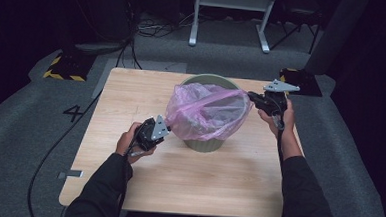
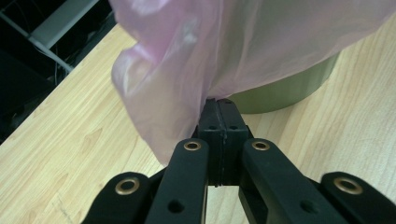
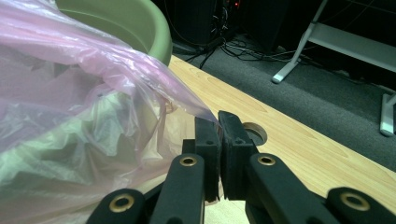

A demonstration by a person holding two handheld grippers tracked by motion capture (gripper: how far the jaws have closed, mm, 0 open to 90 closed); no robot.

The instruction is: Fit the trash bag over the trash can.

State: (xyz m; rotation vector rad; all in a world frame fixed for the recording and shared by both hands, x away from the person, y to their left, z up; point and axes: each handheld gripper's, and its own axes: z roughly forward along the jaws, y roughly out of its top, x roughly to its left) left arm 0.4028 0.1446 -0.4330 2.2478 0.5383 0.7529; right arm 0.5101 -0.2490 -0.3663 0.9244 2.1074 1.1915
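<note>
The pink bag [image 1: 207,111] sits in the green bin [image 1: 204,143] in the middle of the surface [image 1: 177,183], its mouth stretched wide between my two hands. On the near left side the film already hangs down over the bin's rim and outer wall. On the right it is pulled out sideways, off the rim, and the far rim of the bin looks bare. My left gripper [image 2: 221,105] has its fingers pressed together on a pinch of the bag's edge, low beside the bin's wall. My right gripper [image 3: 219,119] has its fingers clamped on the opposite corner of the mouth, held out past the bin. I judge the lining about half done: the right and far edges remain to be folded over the rim.
</note>
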